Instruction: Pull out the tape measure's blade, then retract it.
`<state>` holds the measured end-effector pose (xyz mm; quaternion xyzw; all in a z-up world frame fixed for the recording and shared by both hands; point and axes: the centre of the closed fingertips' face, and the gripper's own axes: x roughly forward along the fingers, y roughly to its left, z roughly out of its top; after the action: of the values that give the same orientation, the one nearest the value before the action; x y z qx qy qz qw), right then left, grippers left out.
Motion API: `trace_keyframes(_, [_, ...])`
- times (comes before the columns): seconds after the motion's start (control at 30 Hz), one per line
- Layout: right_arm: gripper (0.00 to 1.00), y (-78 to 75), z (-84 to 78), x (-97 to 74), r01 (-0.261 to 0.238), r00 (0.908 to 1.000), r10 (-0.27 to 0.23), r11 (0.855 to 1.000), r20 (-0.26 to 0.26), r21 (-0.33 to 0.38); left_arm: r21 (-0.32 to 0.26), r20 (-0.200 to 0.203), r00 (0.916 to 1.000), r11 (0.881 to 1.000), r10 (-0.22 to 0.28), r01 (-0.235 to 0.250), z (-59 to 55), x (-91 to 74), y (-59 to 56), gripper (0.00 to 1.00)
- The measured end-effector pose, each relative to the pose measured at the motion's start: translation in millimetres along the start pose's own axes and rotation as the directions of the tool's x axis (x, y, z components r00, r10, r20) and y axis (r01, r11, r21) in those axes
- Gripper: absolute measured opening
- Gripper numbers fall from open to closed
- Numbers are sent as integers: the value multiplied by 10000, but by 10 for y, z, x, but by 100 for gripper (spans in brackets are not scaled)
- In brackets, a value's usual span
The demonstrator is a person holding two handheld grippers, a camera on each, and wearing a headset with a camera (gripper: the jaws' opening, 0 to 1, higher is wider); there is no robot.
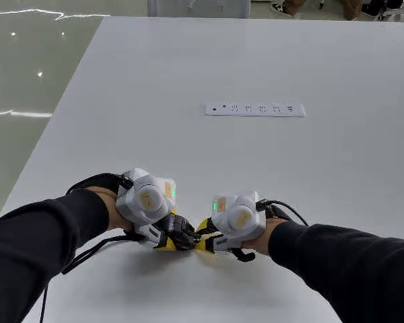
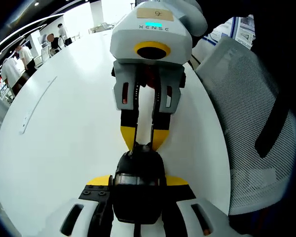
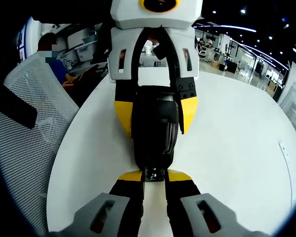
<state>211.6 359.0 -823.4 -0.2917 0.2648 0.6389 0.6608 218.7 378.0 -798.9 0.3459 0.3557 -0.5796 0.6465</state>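
Bright even overhead light, lamp glare on glossy floor (image 1: 34, 74), faint soft shadows on white table (image 1: 256, 60), fisheye bending in gripper views, focus sharp.

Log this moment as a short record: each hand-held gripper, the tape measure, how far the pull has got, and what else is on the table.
left hand-held gripper: shut on the black tape measure, around its case
right hand-held gripper: shut on the blade tip, right at the case mouth
pull: not yet begun; the grippers meet tip to tip
table: white
power strip: flat on the table, farther off, apart from both grippers
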Motion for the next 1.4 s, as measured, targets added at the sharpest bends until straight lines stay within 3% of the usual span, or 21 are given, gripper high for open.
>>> trace_keyframes(0.17, [12, -16, -3, 4, -92, 9998, 98, 9992, -172, 379, -113, -3, 10000, 9999, 24, -24, -3, 2, 7, 34])
trace_keyframes(0.23, [13, -9, -5, 20, -68, 9996, 72, 9999, -261, 157, -134, 4, 10000, 9999, 51, -51, -4, 1, 5, 34])
trace_keyframes(0.33, [13, -9, -21, 16, -108, 9994, 142, 9942, -306, 1072, -146, 4, 10000, 9999, 67, -67, -8, 0, 7, 34])
trace_keyframes(0.5, [11, -3, -13, 11, -163, 9997, 177, 9958, -139, 903, -62, -108, 9999, 10000, 70, -70, -14, -4, 0, 34])
trace_keyframes(0.73, [10, -3, -25, 0, -88, 9994, 106, 9985, -326, 532, -127, -112, 9998, 9998, 148, -149, -16, -4, 8, 34])
trace_keyframes(0.97, [10, 12, -49, -14, -91, 9991, 115, 9983, -418, 568, -71, 12, 10000, 10000, 20, -20, -13, -9, -2, 34])
trace_keyframes(1.4, [10, 14, -120, -78, -19, 9987, 56, 9973, -503, 735, 156, -191, 9998, 9999, -5, 8, -9, -4, -20, 34])
